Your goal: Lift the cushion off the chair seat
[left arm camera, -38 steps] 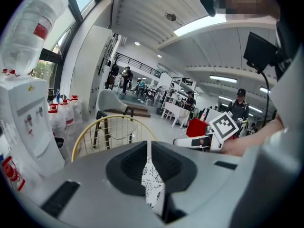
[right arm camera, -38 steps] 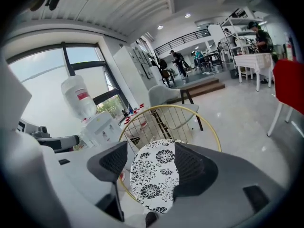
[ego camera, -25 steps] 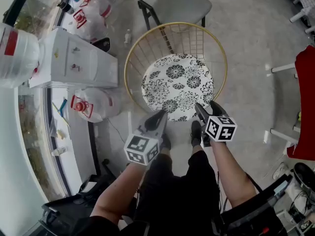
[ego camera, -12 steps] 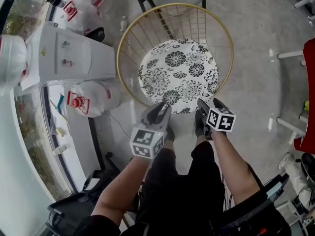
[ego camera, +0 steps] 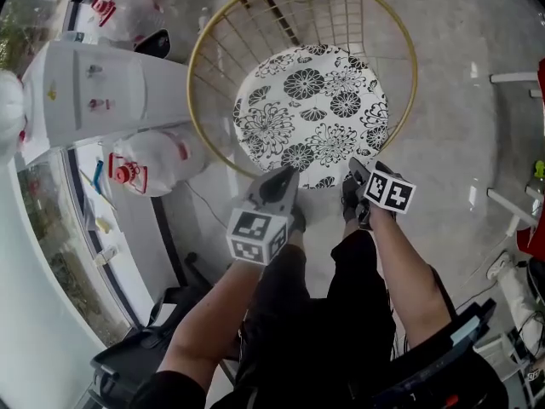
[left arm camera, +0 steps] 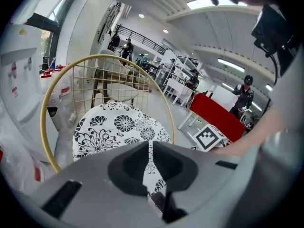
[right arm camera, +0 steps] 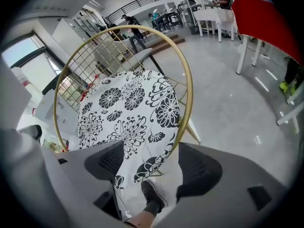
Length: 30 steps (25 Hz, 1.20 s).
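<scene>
A round white cushion (ego camera: 311,118) with black flower print lies on the seat of a gold wire chair (ego camera: 204,49). Both grippers hover at its near edge, not touching it. My left gripper (ego camera: 279,186) points at the cushion's near-left edge, its jaws together with only a thin slit and nothing in them. My right gripper (ego camera: 366,174) is above the near-right edge and its jaws are opening wide. In the right gripper view the cushion (right arm camera: 128,113) and gold rim (right arm camera: 187,99) show beyond the right gripper (right arm camera: 149,163), with nothing pressed. In the left gripper view the cushion (left arm camera: 118,127) lies ahead of the left gripper (left arm camera: 148,160).
A white water dispenser (ego camera: 94,92) and large water jugs (ego camera: 145,164) stand left of the chair. A red table (right arm camera: 266,18) stands to the right, with white table legs (ego camera: 511,79) nearby. My own shoes (ego camera: 351,201) are on the grey floor just before the chair.
Both grippers have sunk toward the cushion's near edge. The right jaws have spread wider. The chair now sits higher and larger in the head view.
</scene>
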### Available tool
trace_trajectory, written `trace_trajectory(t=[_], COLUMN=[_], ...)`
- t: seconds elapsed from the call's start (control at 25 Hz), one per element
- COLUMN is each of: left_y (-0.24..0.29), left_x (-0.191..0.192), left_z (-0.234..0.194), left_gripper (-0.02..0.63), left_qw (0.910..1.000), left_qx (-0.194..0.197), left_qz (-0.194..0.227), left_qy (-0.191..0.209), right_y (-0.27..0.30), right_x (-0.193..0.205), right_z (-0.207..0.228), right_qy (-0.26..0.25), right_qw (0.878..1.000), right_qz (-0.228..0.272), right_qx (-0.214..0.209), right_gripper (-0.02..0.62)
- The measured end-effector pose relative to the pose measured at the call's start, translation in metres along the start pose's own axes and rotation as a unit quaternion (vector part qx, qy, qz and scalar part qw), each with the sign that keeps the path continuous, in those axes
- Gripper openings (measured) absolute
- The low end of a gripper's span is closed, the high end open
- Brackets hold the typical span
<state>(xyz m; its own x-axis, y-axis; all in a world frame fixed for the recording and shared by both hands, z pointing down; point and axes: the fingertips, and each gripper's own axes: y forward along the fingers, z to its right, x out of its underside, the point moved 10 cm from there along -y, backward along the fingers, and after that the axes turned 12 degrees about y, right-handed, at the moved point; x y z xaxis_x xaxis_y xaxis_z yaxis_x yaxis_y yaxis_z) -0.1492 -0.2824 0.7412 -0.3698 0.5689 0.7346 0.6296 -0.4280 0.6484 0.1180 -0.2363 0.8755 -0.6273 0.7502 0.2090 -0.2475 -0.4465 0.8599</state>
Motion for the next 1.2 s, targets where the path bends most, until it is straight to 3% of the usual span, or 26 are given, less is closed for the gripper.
trace_trajectory(t=[0.44,0.6,0.8,0.96,1.2], left_y=[0.016,0.021,0.022,0.021,0.017], left_x=[0.011,0.017,0.023,0.025,0.023], left_z=[-0.009,-0.012,-0.014,-0.015,-0.009], left_gripper=[0.009,0.008,0.009,0.009,0.009], left_qw=[0.9999,0.9999,0.9998,0.9998,0.9998], left_qx=[0.009,0.000,-0.005,-0.006,-0.001], left_qz=[-0.011,-0.014,-0.018,-0.018,-0.021], left_qy=[-0.002,-0.001,0.000,-0.001,0.000], right_y=[0.033,0.043,0.051,0.054,0.041], right_x=[0.009,0.012,0.016,0.020,0.029], right_z=[0.015,0.017,0.025,0.030,0.035], right_qy=[0.058,0.072,0.079,0.105,0.127], right_qw=[0.998,0.997,0.996,0.994,0.992], right_qz=[-0.011,-0.012,-0.013,-0.018,-0.020], right_qx=[0.011,0.007,0.034,0.026,0.014], right_gripper=[0.350,0.350,0.350,0.344,0.211])
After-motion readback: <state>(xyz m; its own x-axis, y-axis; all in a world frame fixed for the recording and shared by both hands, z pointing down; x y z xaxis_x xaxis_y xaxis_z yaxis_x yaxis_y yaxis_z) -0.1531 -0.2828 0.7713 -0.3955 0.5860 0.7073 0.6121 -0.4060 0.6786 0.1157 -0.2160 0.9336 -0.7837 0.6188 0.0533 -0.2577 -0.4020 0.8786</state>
